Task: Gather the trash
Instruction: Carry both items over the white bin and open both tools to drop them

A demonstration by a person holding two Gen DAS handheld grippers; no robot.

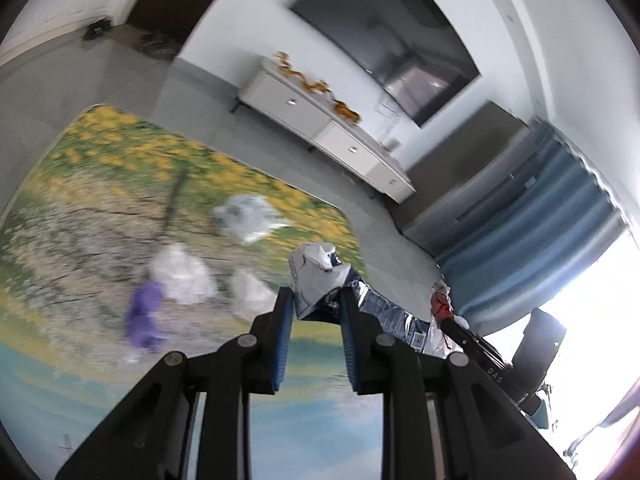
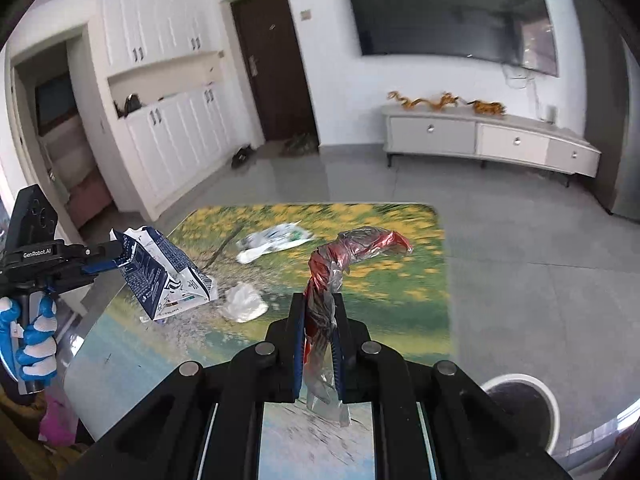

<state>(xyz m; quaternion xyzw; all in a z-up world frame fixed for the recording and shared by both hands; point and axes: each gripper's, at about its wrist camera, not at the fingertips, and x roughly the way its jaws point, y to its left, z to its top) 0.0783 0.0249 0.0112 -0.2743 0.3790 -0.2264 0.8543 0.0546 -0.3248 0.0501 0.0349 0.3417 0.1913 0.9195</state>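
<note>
While left gripper (image 1: 316,300) jaws pinch milk carton (image 1: 320,280), right gripper (image 2: 319,312) jaws clamp red wrapper (image 2: 352,248), white bin (image 2: 524,404) interior dark.

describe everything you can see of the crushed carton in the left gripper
The crushed carton is a white and dark blue printed drink carton, flattened and creased, with fine print and a code on its side. It hangs tilted in the air above the printed table mat, touching nothing but the left gripper, which pinches one end.

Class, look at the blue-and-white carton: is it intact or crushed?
Crushed. The carton is creased and buckled, pinched at one end in the left gripper, off the table.
</note>
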